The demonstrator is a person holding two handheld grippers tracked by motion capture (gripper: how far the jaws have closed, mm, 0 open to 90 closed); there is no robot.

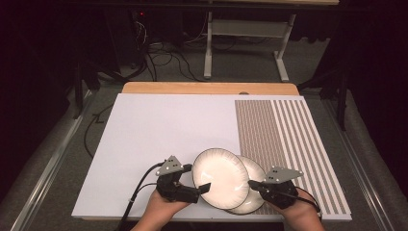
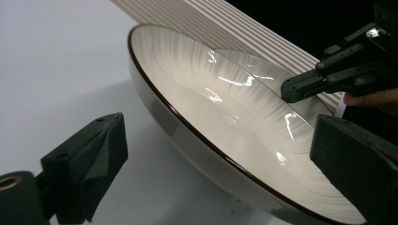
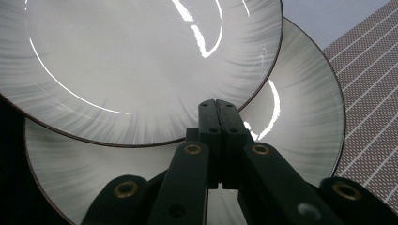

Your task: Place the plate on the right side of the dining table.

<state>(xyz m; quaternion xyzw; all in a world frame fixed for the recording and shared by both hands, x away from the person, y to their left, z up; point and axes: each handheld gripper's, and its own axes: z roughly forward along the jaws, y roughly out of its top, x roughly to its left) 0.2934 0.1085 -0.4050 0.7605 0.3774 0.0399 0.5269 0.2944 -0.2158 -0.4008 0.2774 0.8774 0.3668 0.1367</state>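
At the near edge of the worktop (image 1: 144, 125), on the pale sheet beside its striped band (image 1: 288, 144), two white plates with dark rims lay overlapped. The upper plate (image 1: 220, 177) rested partly on the lower plate (image 1: 254, 190), covering its left side and tilted up over it. The left tool (image 1: 204, 188) stood at the near left rim of the upper plate with its jaws spread wide; in the left gripper view the rim of that plate (image 2: 202, 136) ran between the two pads, one pad (image 2: 101, 154) outside on the sheet and the other over the plate's inner face, and neither pad pressed on it. The right tool (image 1: 251, 183) came in from the right with its jaws closed flat together, nothing between them. In the right gripper view its closed tip (image 3: 218, 110) lay over the lower plate (image 3: 300, 117), right at the rim of the upper plate (image 3: 141, 61) where the two overlapped; whether the tip touched either plate could not be told. A hand held each tool from the bottom of the high view.
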